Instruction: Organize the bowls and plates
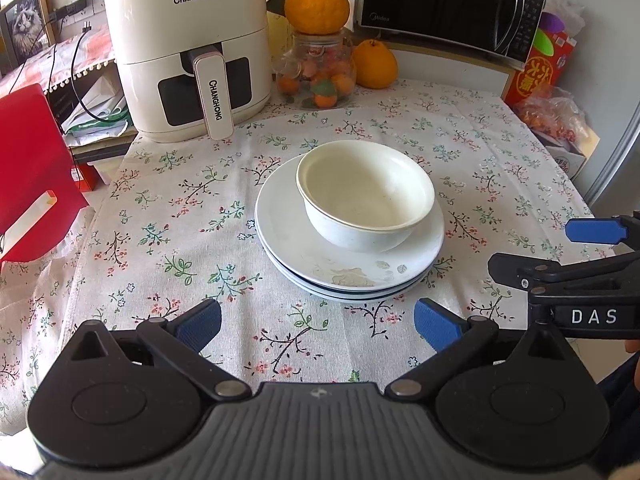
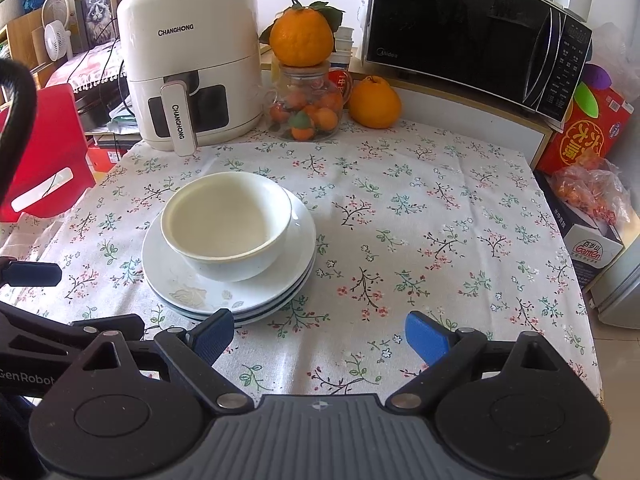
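Observation:
A white bowl [image 1: 366,194] [image 2: 226,224] stands upright on a stack of white plates [image 1: 296,240] [image 2: 168,272] in the middle of the flowered tablecloth. My left gripper [image 1: 318,324] hovers in front of the stack, open, with nothing between its blue pads. My right gripper [image 2: 320,338] is also open and empty, a little to the right of the stack. In the left wrist view the right gripper's blue fingertip [image 1: 596,231] shows at the right edge. In the right wrist view the left gripper's fingertip [image 2: 34,274] shows at the left edge.
At the back stand a white air fryer [image 1: 188,52] [image 2: 192,60], a glass jar of small oranges [image 1: 318,72] [image 2: 308,108] with a big orange on top, another orange [image 1: 374,64] [image 2: 374,102] and a black microwave [image 1: 448,4] [image 2: 472,36]. A red chair [image 1: 32,176] is at the left.

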`<state>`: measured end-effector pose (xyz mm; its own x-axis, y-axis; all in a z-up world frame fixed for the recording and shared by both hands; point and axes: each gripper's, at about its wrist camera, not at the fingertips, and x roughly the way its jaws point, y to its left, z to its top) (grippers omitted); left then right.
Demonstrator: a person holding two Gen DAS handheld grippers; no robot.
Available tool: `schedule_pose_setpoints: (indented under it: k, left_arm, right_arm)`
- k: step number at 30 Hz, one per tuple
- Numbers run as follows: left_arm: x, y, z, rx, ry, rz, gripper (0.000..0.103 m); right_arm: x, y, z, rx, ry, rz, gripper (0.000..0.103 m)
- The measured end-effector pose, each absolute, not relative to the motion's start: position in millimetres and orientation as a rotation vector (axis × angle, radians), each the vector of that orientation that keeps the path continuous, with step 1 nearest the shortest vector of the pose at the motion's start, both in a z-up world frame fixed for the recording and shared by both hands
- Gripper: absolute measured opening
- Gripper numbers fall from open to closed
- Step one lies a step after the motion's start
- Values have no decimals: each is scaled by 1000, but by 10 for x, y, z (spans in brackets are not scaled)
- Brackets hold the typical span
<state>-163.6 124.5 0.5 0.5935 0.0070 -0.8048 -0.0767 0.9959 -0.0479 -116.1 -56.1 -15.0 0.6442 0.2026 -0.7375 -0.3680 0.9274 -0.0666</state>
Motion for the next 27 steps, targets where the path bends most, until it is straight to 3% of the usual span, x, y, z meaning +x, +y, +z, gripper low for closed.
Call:
schedule_pose_setpoints:
  k: [27]
  left_arm:
    - [-1599, 1247, -18, -67, 949, 59, 103]
  right_arm:
    - [-1133, -553, -201, -225, 842, 311, 89]
